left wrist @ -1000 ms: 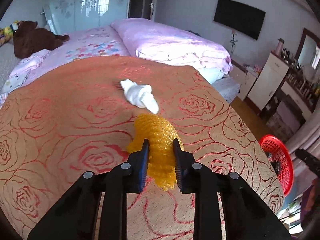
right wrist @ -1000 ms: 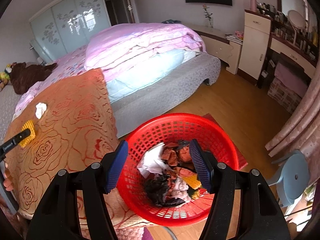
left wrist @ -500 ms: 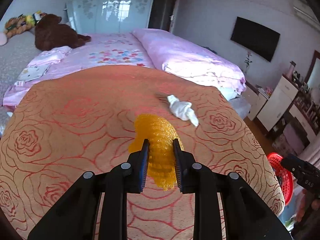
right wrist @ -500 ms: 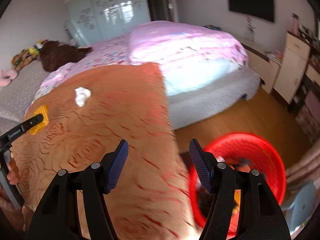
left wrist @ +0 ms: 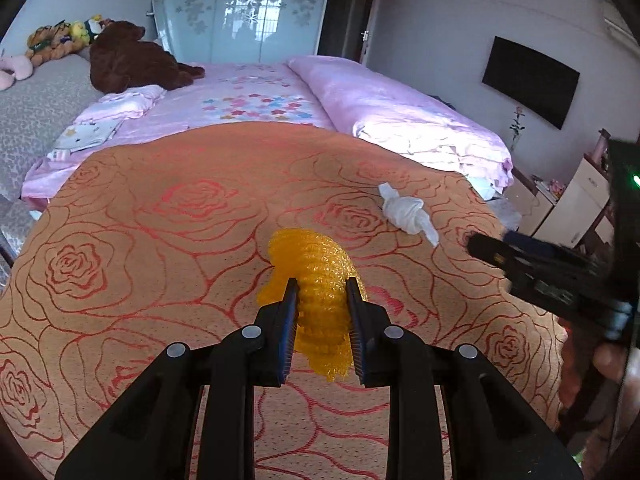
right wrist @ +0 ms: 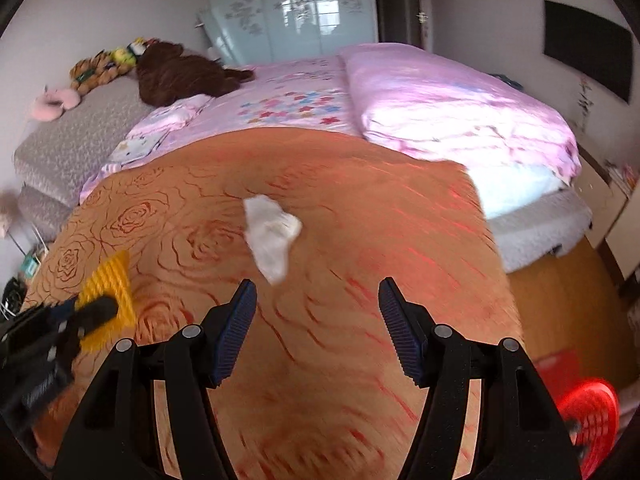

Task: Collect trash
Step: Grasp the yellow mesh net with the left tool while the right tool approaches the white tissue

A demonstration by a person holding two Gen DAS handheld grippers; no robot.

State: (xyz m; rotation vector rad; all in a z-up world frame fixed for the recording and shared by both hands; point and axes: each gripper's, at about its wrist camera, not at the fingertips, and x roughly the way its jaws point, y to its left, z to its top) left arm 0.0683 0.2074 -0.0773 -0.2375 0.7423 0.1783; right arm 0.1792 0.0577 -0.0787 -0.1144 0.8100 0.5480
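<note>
My left gripper [left wrist: 321, 294] is shut on a crumpled piece of yellow bubble wrap [left wrist: 318, 280] over the orange rose-patterned blanket [left wrist: 160, 220]. A crumpled white tissue [left wrist: 406, 210] lies on the blanket beyond it to the right. My right gripper [right wrist: 317, 298] is open and empty above the blanket, with the white tissue [right wrist: 270, 232] just ahead of its left finger. The yellow bubble wrap [right wrist: 108, 292] and left gripper show at the left of the right wrist view. The right gripper shows at the right edge of the left wrist view [left wrist: 520, 260]. The red trash basket [right wrist: 588, 408] stands on the floor at lower right.
The blanket covers the near part of a bed with a pink sheet [left wrist: 256, 96] and a folded pink duvet [left wrist: 400, 112]. Stuffed toys [left wrist: 132, 60] lie at the head. A white cabinet [left wrist: 580, 208] and a wall television [left wrist: 528, 80] are at the right.
My right gripper has swung left from above the red basket to over the blanket, facing the white tissue. My left gripper has kept hold of the bubble wrap and turned left.
</note>
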